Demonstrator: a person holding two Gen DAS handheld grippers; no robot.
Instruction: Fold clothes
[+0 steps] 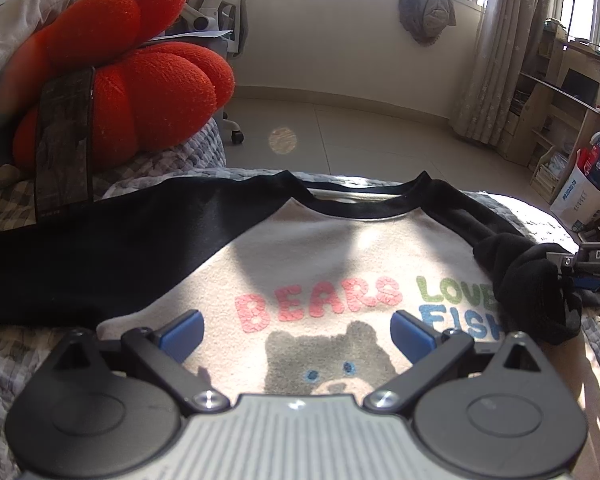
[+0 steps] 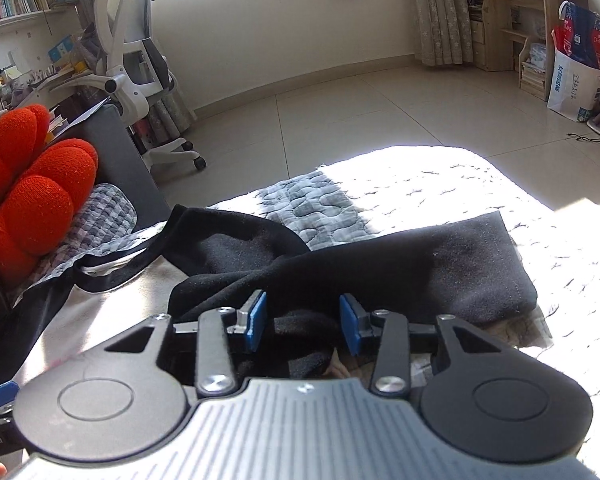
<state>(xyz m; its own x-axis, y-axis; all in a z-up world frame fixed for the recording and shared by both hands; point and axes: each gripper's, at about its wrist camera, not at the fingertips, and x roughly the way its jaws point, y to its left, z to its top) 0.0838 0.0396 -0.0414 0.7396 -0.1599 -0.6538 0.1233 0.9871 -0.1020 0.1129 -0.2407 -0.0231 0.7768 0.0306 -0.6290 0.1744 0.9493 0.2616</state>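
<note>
A cream shirt [image 1: 320, 256] with a bear print, coloured lettering and a black collar lies flat on the bed, front up. My left gripper [image 1: 298, 332] hovers open just above the print, nothing between its blue pads. The shirt's left black sleeve [image 1: 100, 248] lies spread out flat. The right black sleeve [image 2: 440, 272] lies across the quilt, its near part bunched up. My right gripper [image 2: 303, 322] has its blue pads narrowly apart with that bunched fabric filling the gap. In the left wrist view the right gripper [image 1: 572, 276] sits at the bunched sleeve [image 1: 532, 280].
A red knitted cushion [image 1: 140, 80] rests at the bed's left side, with a dark flat panel [image 1: 64, 140] leaning on it. The grey quilt [image 2: 420, 184] ends at the tiled floor. Beyond stand a white office chair [image 2: 132, 60], shelves and a paper bag [image 2: 576, 76].
</note>
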